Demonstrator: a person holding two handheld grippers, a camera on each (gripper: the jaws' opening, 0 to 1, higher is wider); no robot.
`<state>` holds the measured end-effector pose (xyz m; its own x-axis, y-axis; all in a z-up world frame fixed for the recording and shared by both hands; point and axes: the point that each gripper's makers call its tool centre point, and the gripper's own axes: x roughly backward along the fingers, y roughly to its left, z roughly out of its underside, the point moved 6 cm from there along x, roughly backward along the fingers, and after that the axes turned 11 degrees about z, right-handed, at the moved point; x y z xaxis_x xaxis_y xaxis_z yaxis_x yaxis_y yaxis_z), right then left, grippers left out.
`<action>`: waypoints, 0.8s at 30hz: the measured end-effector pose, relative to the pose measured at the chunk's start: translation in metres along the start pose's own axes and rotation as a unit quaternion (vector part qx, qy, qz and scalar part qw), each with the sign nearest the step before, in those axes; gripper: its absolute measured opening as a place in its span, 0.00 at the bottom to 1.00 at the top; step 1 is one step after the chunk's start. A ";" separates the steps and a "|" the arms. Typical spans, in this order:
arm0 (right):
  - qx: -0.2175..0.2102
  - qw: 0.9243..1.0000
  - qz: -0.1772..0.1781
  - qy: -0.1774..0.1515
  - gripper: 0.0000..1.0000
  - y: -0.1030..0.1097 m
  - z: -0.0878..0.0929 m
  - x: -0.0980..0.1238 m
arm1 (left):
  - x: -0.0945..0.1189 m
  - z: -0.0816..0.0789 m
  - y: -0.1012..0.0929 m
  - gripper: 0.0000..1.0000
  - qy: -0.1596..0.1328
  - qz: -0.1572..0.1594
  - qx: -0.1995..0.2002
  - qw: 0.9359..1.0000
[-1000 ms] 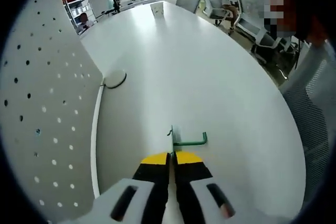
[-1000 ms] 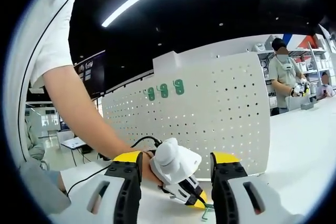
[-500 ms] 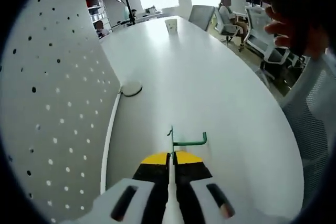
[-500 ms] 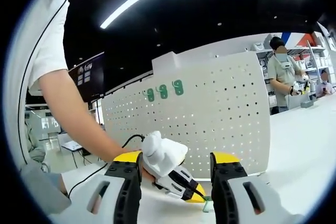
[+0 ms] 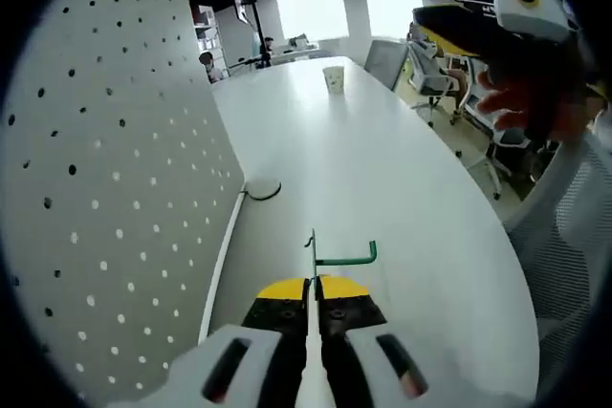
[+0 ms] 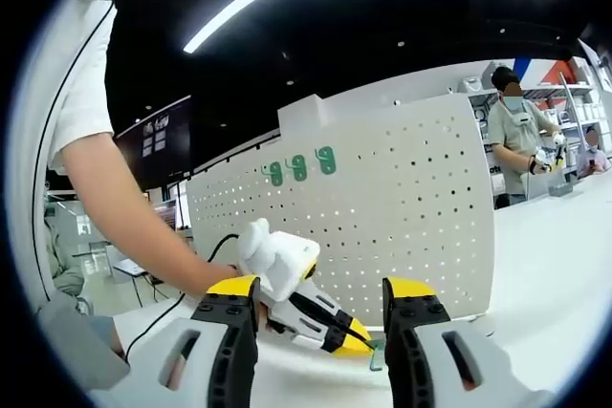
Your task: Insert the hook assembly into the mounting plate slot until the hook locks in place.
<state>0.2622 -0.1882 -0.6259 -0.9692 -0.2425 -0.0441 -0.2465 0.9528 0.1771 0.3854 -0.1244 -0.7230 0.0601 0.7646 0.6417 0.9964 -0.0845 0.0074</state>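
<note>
L tool (image 5: 313, 286) pinches bent green wire hook (image 5: 339, 257) beside matte perforated pegboard (image 5: 105, 188); R tool (image 6: 323, 305) spread

In the left gripper view, the hook (image 5: 337, 255) is held just beyond the jaws of the left gripper (image 5: 313, 286), at 12 o'clock from them, above the table (image 5: 382, 179). The pegboard (image 5: 115, 198) stands at 9 o'clock, a cup (image 5: 334, 78) far off at 12 o'clock.

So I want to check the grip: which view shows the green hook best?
The left gripper view: the green hook sticks out whole from the shut left tongs. In the right gripper view the green hook shows small between the open right tongs.
</note>
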 end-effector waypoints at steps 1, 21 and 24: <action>0.000 1.000 0.001 0.000 0.50 0.000 0.000 0.000 | 0.001 -0.001 0.000 0.03 -0.004 -0.002 0.003 1.000; -0.010 1.000 0.018 -0.010 0.48 -0.007 -0.006 0.002 | 0.025 -0.029 -0.008 0.03 -0.082 -0.033 0.011 0.996; -0.011 1.000 0.019 -0.008 0.48 -0.008 -0.006 0.003 | 0.032 -0.032 -0.009 0.03 -0.096 -0.039 0.013 0.994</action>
<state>0.2618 -0.1973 -0.6219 -0.9779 -0.2023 -0.0532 -0.2090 0.9571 0.2010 0.3760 -0.1199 -0.6781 -0.0101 0.8768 0.4808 0.9996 -0.0046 0.0294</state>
